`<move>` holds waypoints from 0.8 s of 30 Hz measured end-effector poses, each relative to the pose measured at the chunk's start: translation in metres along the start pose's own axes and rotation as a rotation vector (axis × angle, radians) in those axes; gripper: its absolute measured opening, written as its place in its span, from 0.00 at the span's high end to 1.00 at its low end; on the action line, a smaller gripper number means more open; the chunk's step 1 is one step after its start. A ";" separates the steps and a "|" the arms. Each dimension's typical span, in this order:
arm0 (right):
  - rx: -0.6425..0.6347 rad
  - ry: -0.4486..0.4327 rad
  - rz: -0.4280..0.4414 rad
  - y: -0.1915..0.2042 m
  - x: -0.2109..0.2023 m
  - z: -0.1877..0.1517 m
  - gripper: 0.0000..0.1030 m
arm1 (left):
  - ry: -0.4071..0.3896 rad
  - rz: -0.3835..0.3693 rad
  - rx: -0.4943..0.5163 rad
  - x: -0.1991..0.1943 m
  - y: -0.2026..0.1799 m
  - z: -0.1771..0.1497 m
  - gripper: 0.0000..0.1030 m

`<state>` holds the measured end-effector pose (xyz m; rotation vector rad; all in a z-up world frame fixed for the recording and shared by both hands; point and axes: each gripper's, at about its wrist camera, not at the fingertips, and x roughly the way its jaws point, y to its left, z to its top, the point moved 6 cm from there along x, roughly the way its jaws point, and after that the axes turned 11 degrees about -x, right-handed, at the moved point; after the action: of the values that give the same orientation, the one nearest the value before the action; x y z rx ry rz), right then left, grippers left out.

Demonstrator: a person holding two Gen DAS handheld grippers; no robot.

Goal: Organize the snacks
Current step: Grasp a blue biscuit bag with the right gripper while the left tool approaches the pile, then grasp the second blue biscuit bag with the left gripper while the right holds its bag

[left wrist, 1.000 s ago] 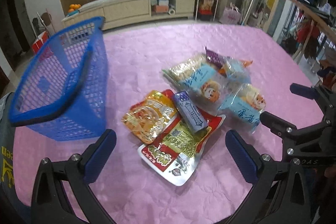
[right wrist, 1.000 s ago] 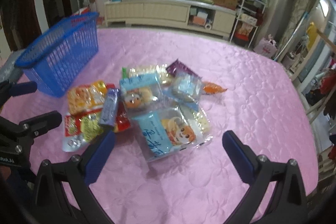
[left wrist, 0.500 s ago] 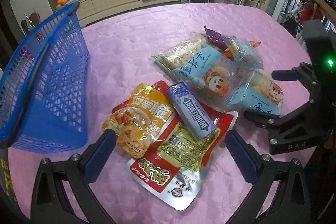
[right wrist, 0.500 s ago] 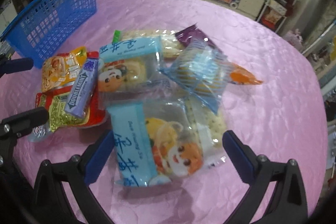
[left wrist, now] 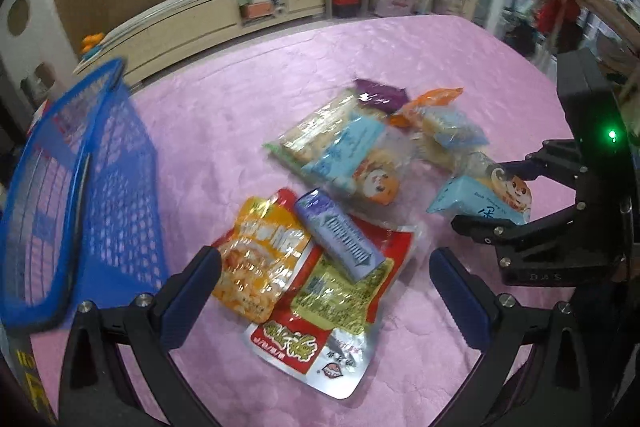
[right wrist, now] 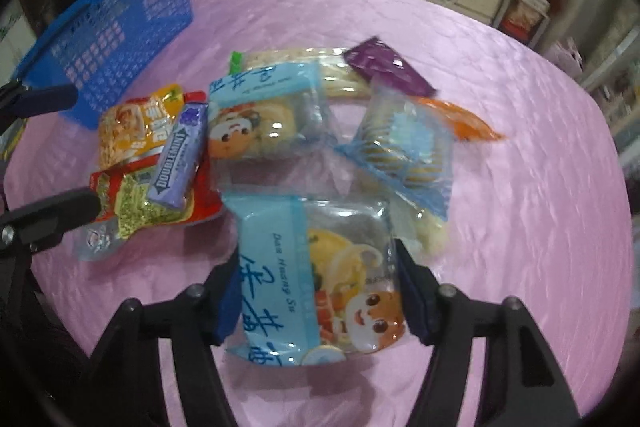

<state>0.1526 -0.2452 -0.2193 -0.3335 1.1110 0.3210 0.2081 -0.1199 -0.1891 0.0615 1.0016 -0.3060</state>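
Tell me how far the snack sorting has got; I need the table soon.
Nothing looks done: no snack shows in the visible part of the blue basket. In hand: the right gripper straddles the light-blue cartoon pastry pack. Left: the Doublemint gum, yellow pouch, red pouch and others; left gripper open.

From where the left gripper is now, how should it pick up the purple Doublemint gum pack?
Grip the gum pack across its narrow width, at mid-length, coming from above. It is a slim bar lying flat and diagonal on the red pouch, so the left gripper, now open, must turn to straddle its long sides.
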 end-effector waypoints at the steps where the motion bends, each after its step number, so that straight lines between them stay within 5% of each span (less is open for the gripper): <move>1: 0.017 -0.002 -0.005 -0.002 -0.002 -0.001 0.32 | 0.010 -0.026 0.017 0.000 -0.004 0.002 0.00; 7: 0.147 -0.059 0.037 -0.011 -0.027 -0.015 0.32 | 0.036 -0.096 0.121 0.006 -0.020 0.019 0.00; 16: 0.247 -0.049 -0.126 -0.049 -0.026 -0.012 0.32 | 0.076 -0.069 0.209 0.040 -0.037 0.037 0.00; 24: 0.286 -0.052 -0.155 -0.061 -0.022 -0.009 0.32 | 0.122 -0.066 0.257 0.077 -0.043 0.055 0.00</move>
<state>0.1618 -0.3062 -0.1967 -0.1547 1.0565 0.0312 0.2798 -0.1890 -0.2202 0.2835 1.0818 -0.4947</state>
